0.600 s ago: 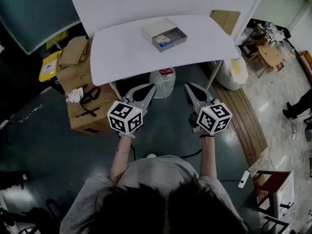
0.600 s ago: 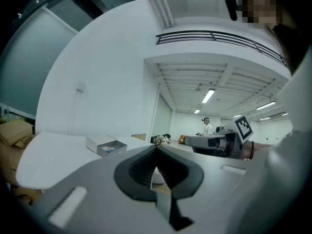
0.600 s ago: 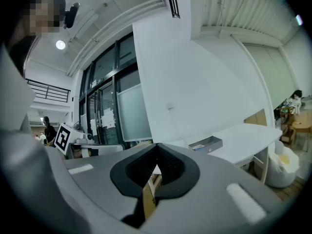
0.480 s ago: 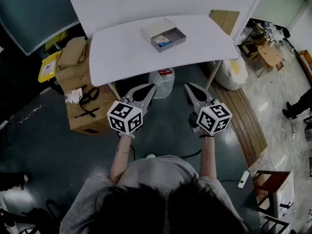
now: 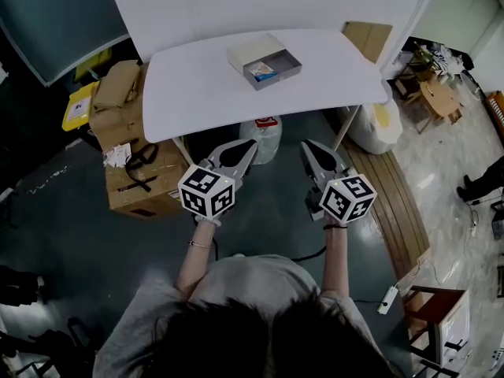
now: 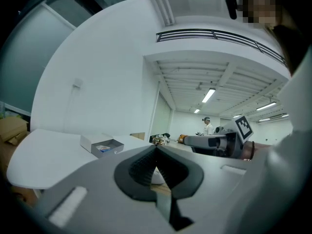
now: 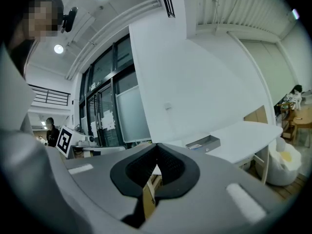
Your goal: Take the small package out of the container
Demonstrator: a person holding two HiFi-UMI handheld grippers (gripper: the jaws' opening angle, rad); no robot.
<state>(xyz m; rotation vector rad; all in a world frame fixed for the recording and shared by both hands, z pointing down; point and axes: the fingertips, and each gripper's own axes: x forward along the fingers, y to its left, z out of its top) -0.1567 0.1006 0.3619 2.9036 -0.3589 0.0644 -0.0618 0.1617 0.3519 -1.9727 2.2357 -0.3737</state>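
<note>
A grey open container (image 5: 266, 60) stands on the white table (image 5: 197, 93), toward its far side, with a white lid part beside it. The small package (image 5: 262, 72), with blue print, lies inside. Both grippers are held level in front of the person, below the table's near edge and well short of the container. My left gripper (image 5: 252, 143) is shut with nothing in it, and so is my right gripper (image 5: 305, 143). The left gripper view shows the container (image 6: 101, 145) far ahead on the left. In the right gripper view the container (image 7: 203, 143) is ahead on the right.
Cardboard boxes (image 5: 138, 176) stand on the floor at the left beside a yellow item (image 5: 79, 109). A white bag (image 5: 262, 136) sits under the table, and a white sack (image 5: 378, 120) by its right leg. A wooden platform (image 5: 398, 195) runs along the right.
Almost nothing differs. The head view has shifted slightly, and both grippers stay shut in the same place before the table.
</note>
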